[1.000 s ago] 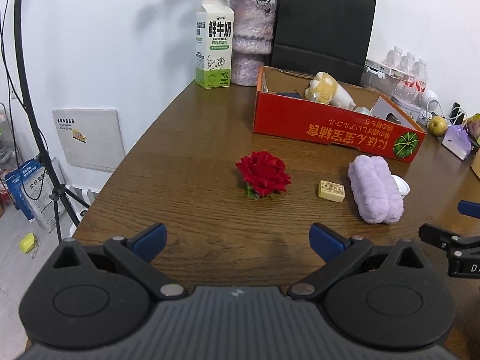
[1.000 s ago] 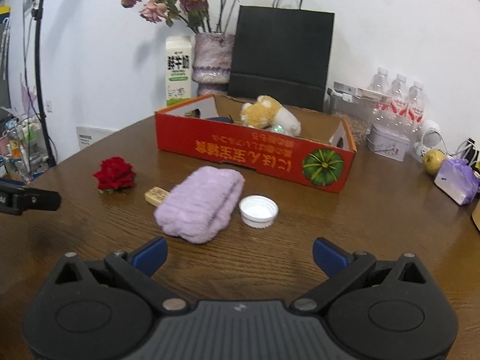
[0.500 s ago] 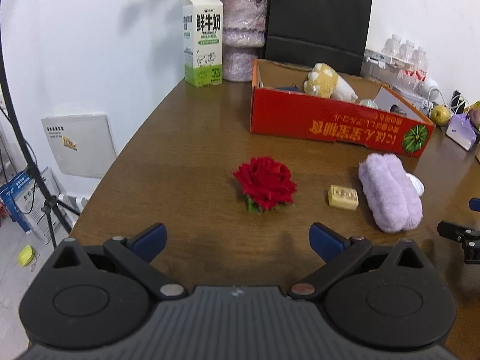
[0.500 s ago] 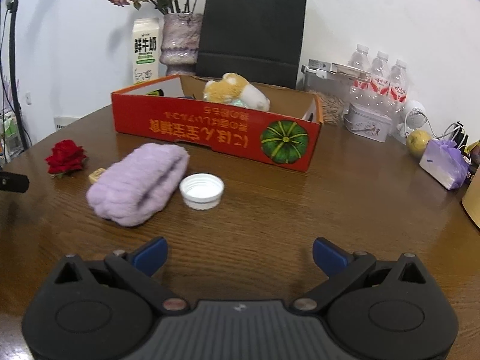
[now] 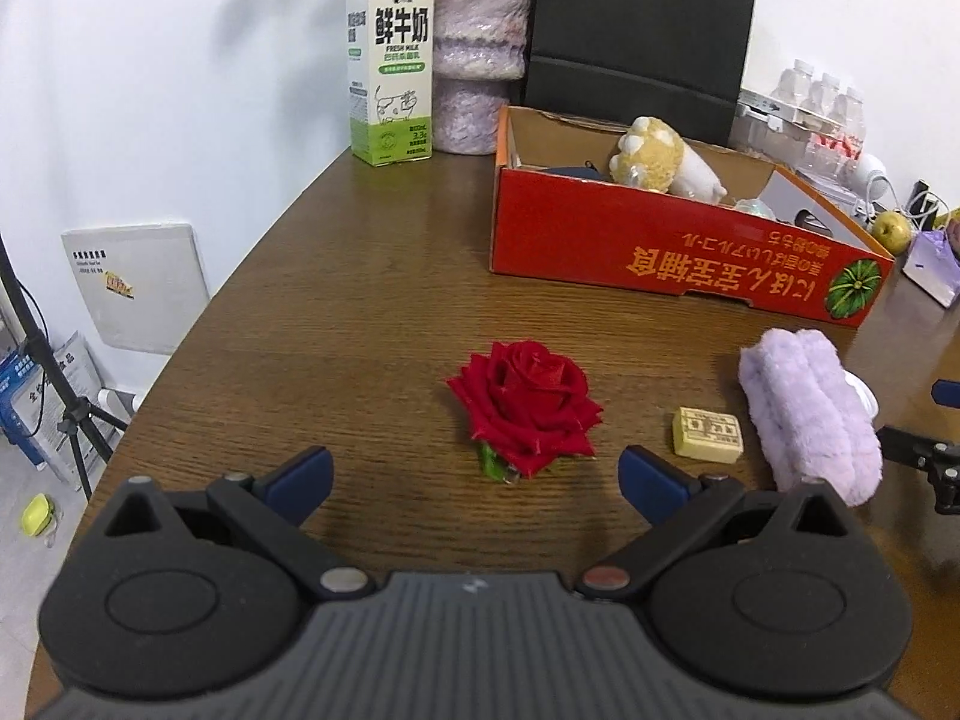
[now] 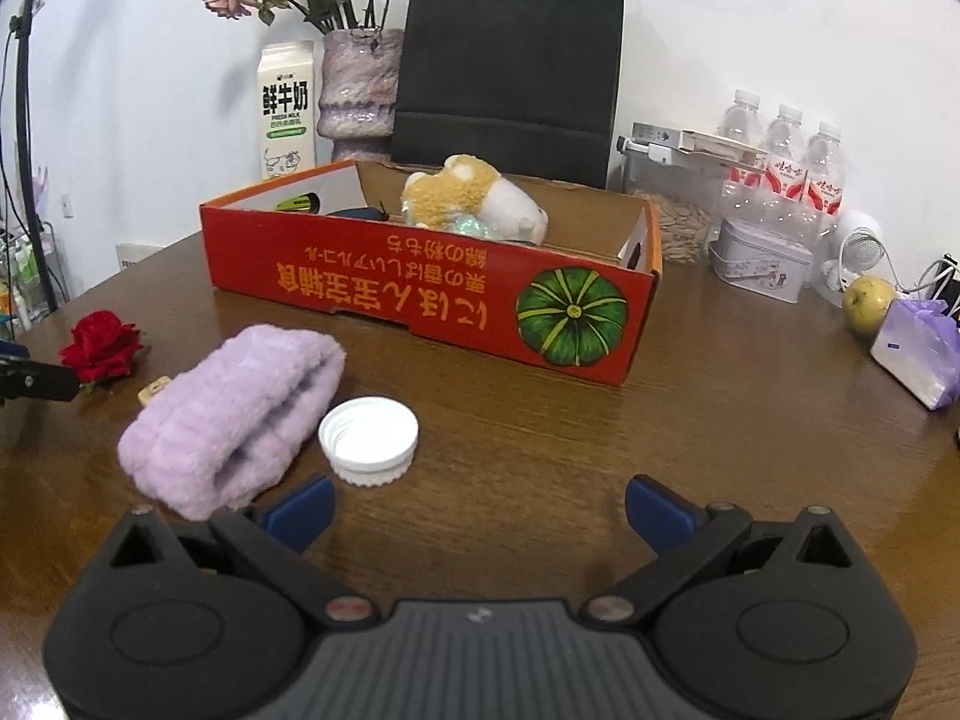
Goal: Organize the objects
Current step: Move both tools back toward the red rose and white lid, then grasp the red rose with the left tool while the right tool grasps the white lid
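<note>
Over the last second you have brought both hands in closer: your left hand-held gripper now sits just short of the red rose, which has grown large between its spread, empty jaws, and your right hand-held gripper, also released and holding nothing, has closed in on the white bottle cap and the purple fluffy cloth touching it. Nothing on the table has shifted. The small yellow block lies between rose and cloth, and the red box behind them already holds a plush toy. So sorting is not finished; the rose looks like your left hand's next pick
</note>
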Motion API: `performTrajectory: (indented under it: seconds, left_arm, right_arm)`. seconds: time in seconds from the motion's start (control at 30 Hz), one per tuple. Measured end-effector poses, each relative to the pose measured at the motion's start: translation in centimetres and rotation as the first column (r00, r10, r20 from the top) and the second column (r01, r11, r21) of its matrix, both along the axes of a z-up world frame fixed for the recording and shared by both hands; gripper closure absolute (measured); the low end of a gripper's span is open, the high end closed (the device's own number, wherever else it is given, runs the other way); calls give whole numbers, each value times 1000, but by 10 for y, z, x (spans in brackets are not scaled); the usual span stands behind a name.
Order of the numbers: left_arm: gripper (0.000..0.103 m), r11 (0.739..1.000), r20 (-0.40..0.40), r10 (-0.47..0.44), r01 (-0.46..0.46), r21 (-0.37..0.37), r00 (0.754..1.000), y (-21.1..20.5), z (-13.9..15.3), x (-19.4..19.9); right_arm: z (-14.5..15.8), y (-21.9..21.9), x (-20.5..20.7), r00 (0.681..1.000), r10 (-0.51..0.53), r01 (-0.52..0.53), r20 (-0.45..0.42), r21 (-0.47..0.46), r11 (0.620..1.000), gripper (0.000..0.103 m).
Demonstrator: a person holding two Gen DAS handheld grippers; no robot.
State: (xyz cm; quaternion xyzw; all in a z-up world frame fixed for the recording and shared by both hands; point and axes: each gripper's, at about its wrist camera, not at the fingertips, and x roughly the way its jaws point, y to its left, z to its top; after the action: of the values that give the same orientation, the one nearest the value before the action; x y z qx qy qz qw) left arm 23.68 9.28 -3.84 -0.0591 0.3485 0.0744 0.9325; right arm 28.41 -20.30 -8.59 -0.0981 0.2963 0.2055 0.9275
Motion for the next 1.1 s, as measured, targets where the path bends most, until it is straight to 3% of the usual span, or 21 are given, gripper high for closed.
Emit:
performTrajectory:
  seconds: [0.27,0.57,0.73,0.9,1.0,1.1]
  left_arm:
    - [0,1000,3,8,-8,-30,1000,1,-2,15]
    - [0,994,34,71,-68,-88,997,-2,-2,33]
    - [0,994,35,80,-77,-77,996,-1,-4,35]
    - [1,997,33,62,-61,-56,997,-4,-6,36]
    - [9,998,39,47,-46,-31,998,-9,-6,35]
    - [31,999,39,35,-34,-15,999,-12,-6,34]
  right_arm:
    - [-2,9,11,999,40,-40,-21,14,999,2]
    - [-2,32,14,996,87,-87,-14,-12,996,22]
    - [-1,36,13,996,86,-86,4,-22,996,32]
    - [-1,37,13,995,95,-95,2,-21,995,35]
    - [-1,39,13,995,97,-97,6,-25,995,35]
    - [-1,43,11,995,95,-94,15,-38,995,36]
